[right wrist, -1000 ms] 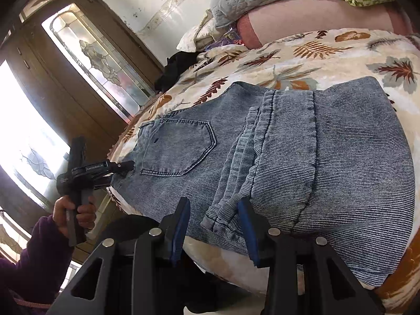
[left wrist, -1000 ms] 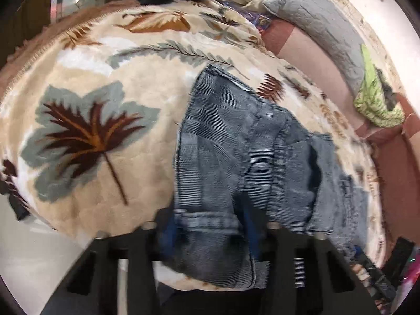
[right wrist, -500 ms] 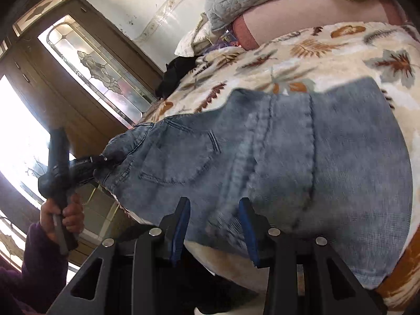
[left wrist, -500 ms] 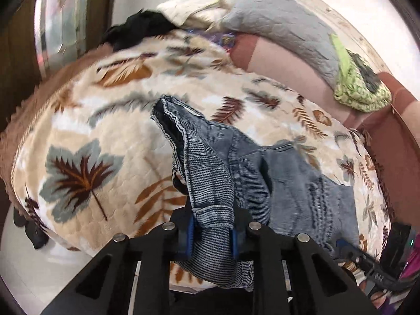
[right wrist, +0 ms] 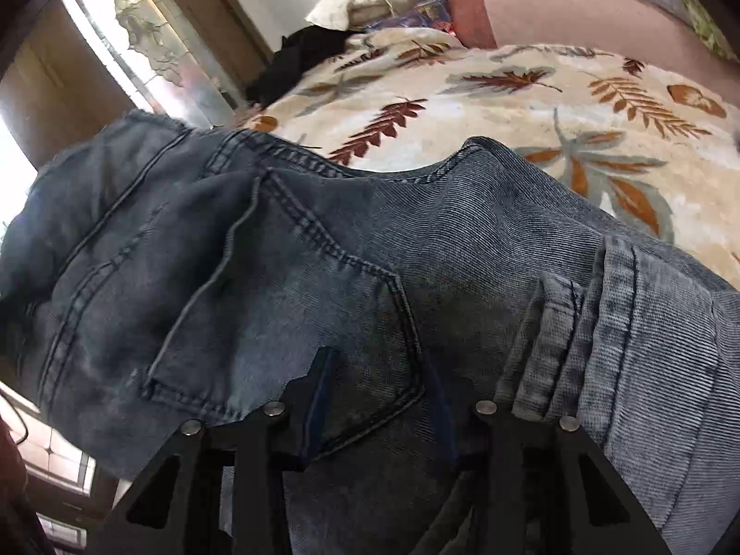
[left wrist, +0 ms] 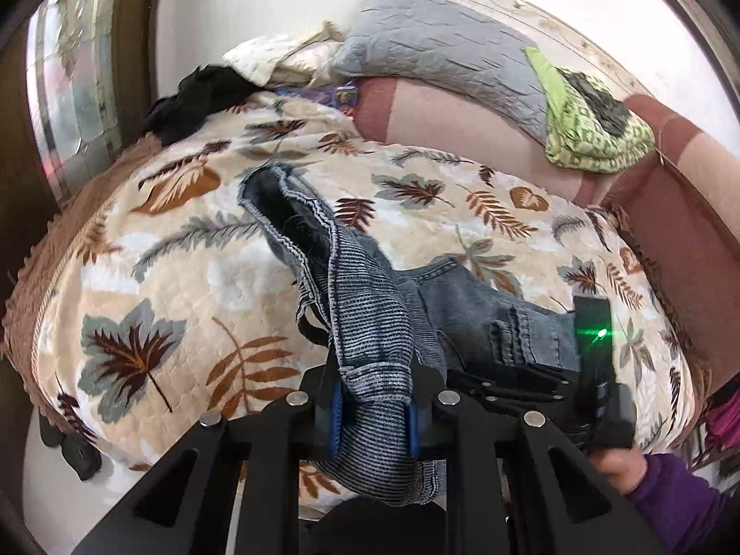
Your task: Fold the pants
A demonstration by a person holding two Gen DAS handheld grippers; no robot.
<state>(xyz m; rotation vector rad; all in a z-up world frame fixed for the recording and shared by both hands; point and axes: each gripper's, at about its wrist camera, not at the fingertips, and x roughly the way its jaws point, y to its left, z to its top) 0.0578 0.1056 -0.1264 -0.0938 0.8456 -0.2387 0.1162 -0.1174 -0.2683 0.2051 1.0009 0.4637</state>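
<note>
Pants (left wrist: 370, 323) bunch between the clamped pads of the left gripper (left wrist: 372, 421), waistband raised off the leaf-print blanket (left wrist: 152, 277). Right gripper (right wrist: 377, 397) stands part-open against the back pocket; grip unclear. Mid-fold: next, carry the end across.

Bed under 1 cream quilted blanket (left wrist: 194, 277) printed with brown and grey-blue leaves. Lying on it: 1 pair of faded blue denim pants (left wrist: 481, 319), 1 crumpled black garment (left wrist: 194, 101), 1 grey quilted pillow (left wrist: 439, 51).

pants (right wrist: 323, 277) hide the right hand-held gripper (right wrist: 377, 397) pads' contact.
</note>
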